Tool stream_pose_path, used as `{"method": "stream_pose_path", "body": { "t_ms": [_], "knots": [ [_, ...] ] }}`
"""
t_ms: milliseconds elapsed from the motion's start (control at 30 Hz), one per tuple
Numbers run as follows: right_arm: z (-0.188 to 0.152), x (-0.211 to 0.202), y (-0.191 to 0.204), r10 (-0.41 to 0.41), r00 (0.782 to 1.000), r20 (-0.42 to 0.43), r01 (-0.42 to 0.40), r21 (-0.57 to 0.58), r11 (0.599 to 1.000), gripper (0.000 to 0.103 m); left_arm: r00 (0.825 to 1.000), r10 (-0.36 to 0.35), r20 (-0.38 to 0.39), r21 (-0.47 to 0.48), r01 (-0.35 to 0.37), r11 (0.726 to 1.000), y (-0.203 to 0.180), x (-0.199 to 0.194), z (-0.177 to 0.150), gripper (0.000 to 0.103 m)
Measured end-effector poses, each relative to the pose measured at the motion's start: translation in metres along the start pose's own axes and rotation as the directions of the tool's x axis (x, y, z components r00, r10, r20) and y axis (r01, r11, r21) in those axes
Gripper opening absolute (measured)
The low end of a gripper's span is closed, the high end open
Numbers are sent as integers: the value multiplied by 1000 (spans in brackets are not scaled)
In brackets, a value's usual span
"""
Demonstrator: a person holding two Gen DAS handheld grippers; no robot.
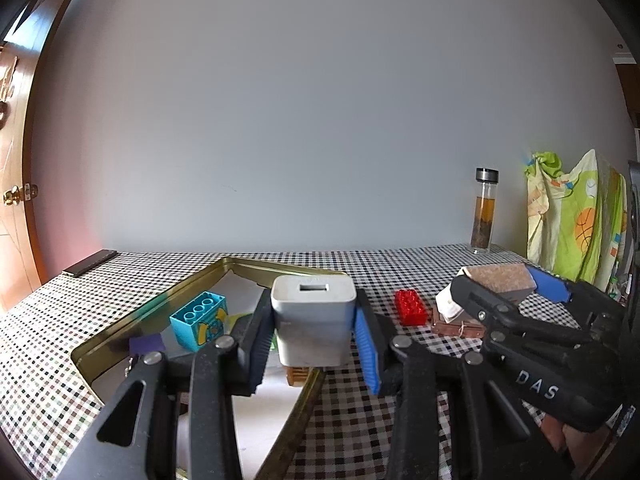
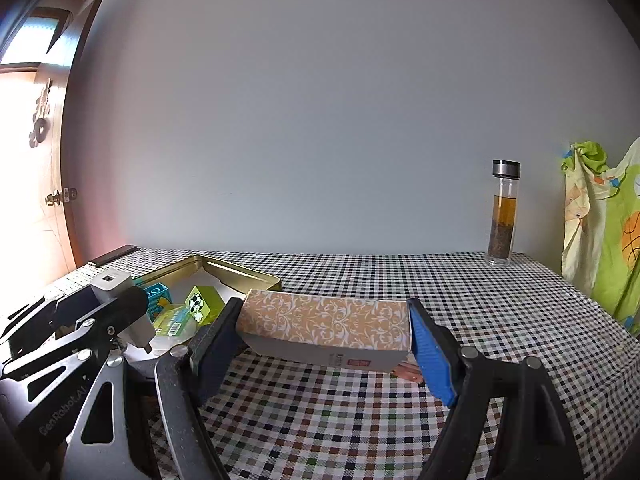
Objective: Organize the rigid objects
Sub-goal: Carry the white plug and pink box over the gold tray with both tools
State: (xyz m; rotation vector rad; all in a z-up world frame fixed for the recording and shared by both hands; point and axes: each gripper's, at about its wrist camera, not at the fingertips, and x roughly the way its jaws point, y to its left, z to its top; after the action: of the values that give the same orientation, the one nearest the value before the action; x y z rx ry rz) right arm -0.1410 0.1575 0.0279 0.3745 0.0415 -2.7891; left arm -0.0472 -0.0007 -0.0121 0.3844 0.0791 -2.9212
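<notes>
Checked tablecloth (image 2: pixel 360 400) is spread under a gold tin (image 1: pixel 192 280); a USB charger (image 1: pixel 314 320) is gripped by the left gripper (image 1: pixel 316 340) over the tin's near-right rim (image 1: pixel 310 386), a patterned box (image 2: pixel 326 326) by the right gripper (image 2: pixel 324 344). If released here, the charger could be tipped out by that rim.

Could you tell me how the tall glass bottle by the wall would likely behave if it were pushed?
The glass bottle is tall and narrow on a small base, so a high push would probably tip it. It looks round, so it may roll once down. Being glass and partly filled with liquid, it is likely fairly heavy and breakable.

Plain grey wall (image 1: pixel 280 120), wooden door (image 1: pixel 12 200), checkered tablecloth (image 2: pixel 480 300)
</notes>
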Motion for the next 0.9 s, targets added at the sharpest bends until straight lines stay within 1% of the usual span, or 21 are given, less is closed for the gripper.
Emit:
{"method": "stream_pose_path", "body": {
  "t_ms": [467,667,900],
  "knots": [
    [-2,-1,13,19,1000,-1,-19,-7,1000,81,1000,13,9,-18,-13,1000,16,-5,1,37],
    [-2,-1,21,35,999,1,-35,-14,999,81,1000,22,20,-13,-22,1000,19,-8,2,37],
    [-2,-1,29,55,998,2,-55,-24,998,81,999,20,26,-31,-19,999,26,-11,3,37]
  ]
}}
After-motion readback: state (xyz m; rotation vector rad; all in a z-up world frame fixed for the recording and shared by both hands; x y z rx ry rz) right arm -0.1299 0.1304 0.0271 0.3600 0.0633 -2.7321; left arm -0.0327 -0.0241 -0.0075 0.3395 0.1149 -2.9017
